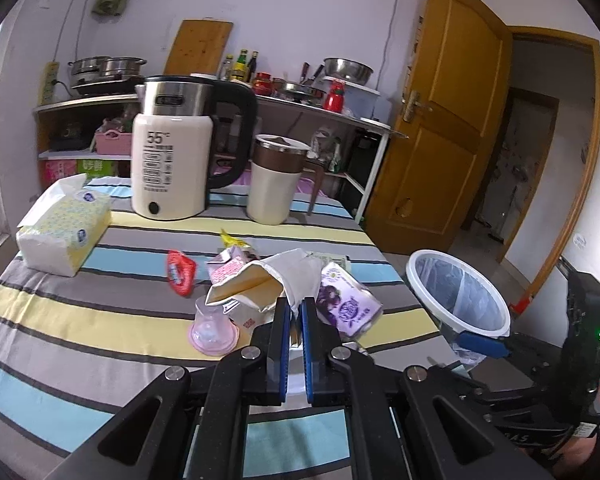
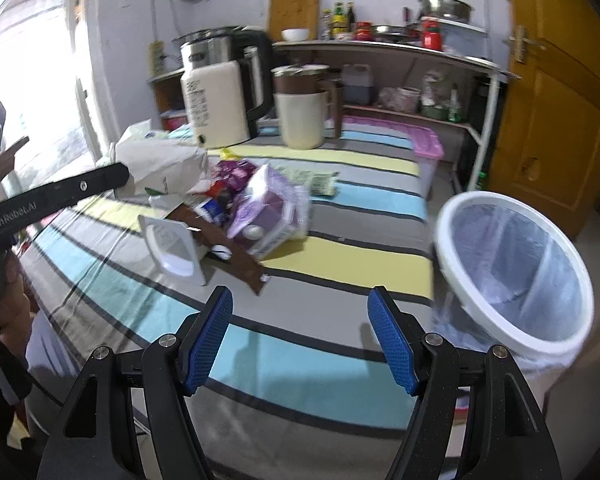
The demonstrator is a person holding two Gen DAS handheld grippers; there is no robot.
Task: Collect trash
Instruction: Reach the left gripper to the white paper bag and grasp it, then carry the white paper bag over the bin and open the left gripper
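A pile of trash lies mid-table on the striped cloth (image 1: 100, 320): a cream paper bag (image 1: 260, 280), a purple carton (image 1: 348, 304), a pink carton (image 1: 230, 270), a red wrapper (image 1: 180, 272) and a pink plastic cup (image 1: 212, 328). My left gripper (image 1: 295, 308) is shut on the lower edge of the cream paper bag. My right gripper (image 2: 300, 336) is open and empty, low over the table's front. The paper bag (image 2: 164, 164), the purple carton (image 2: 268, 208) and a white plastic tray (image 2: 172, 248) lie ahead of it. The white trash bin (image 2: 516, 268) stands beside the table at right; it also shows in the left wrist view (image 1: 458, 292).
A cream kettle (image 1: 172, 148), a lidded cup (image 1: 274, 180) and a tissue pack (image 1: 64, 228) stand at the table's far side. A shelf with cookware (image 1: 300, 96) lies behind. An open wooden door (image 1: 444, 120) is at right.
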